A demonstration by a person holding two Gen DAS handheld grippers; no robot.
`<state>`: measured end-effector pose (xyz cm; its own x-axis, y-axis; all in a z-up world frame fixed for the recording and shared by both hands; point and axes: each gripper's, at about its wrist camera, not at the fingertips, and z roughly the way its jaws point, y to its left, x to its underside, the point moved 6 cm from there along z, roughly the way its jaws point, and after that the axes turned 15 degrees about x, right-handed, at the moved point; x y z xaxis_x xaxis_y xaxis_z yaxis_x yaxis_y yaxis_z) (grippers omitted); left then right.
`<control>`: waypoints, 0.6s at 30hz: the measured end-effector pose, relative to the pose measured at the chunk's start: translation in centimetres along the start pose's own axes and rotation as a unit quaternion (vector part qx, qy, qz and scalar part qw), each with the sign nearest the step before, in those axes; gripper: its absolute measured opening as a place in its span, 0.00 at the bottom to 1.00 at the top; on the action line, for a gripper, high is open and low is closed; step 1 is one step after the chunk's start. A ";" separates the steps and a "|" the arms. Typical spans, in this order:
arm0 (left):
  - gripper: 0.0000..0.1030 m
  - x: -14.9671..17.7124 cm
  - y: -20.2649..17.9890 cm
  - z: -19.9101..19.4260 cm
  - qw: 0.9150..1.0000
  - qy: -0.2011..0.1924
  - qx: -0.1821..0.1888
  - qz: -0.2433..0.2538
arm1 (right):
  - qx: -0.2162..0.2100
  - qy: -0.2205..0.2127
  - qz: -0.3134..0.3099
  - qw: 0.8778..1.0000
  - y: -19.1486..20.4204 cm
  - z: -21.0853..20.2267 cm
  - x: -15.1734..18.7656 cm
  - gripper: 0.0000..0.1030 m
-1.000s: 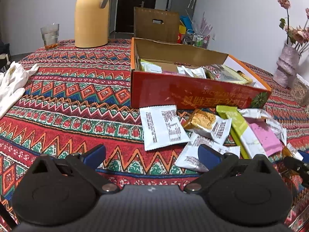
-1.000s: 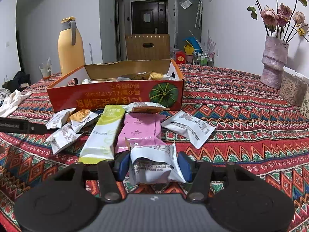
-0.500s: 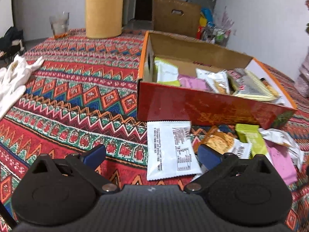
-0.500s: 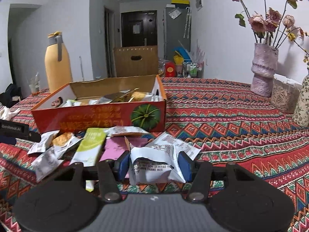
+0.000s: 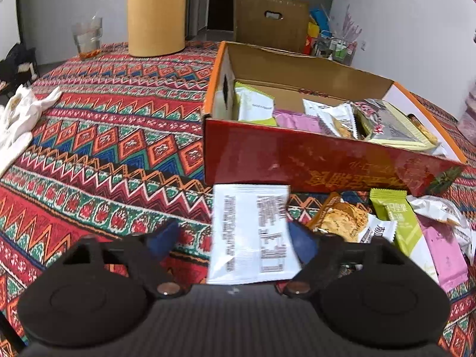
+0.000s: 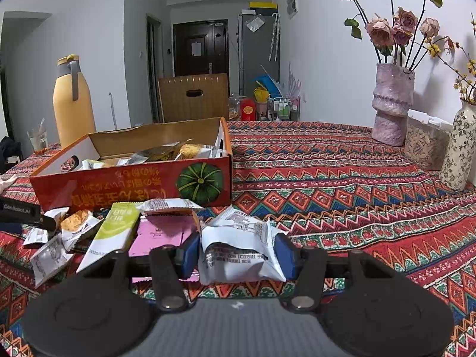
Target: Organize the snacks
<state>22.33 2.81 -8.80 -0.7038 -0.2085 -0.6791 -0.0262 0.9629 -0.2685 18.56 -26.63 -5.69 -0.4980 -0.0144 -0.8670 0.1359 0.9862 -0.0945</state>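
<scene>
A red and orange cardboard box point(image 5: 297, 160) holds several snack packets. Loose snacks lie in front of it: a cookie packet point(image 5: 342, 220), a green bar point(image 5: 398, 217) and a pink packet point(image 5: 443, 255). My left gripper point(image 5: 232, 242) is closing around a flat white packet point(image 5: 250, 232). The right pad is at the packet's edge, and the left pad stands apart from it. My right gripper point(image 6: 238, 253) is shut on a crumpled white packet point(image 6: 238, 250), held above the cloth in front of the box point(image 6: 119, 187).
A yellow thermos point(image 5: 154, 15) and a glass point(image 5: 87, 35) stand at the far left, with a white cloth point(image 5: 17, 119) at the left edge. Two vases point(image 6: 389, 104) point(image 6: 458, 148) and a clear tub point(image 6: 422, 145) line the right wall. A patterned tablecloth point(image 6: 357, 178) covers the table.
My left gripper moved in toward the box and over the flat white packet, and its jaws narrowed around it. The right gripper keeps its crumpled packet and shifted a little.
</scene>
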 end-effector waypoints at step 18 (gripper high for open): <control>0.48 0.0 -0.4 -2.3 0.999 -0.028 0.041 0.017 | 0.004 -0.005 -0.003 1.000 -0.4 -0.2 -0.3 0.52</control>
<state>20.69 2.82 -7.07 -0.6627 -0.1866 -0.7253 0.0578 0.9529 -0.2979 18.48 -26.99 -5.33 -0.4901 -0.0222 -0.8714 0.1403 0.9846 -0.1040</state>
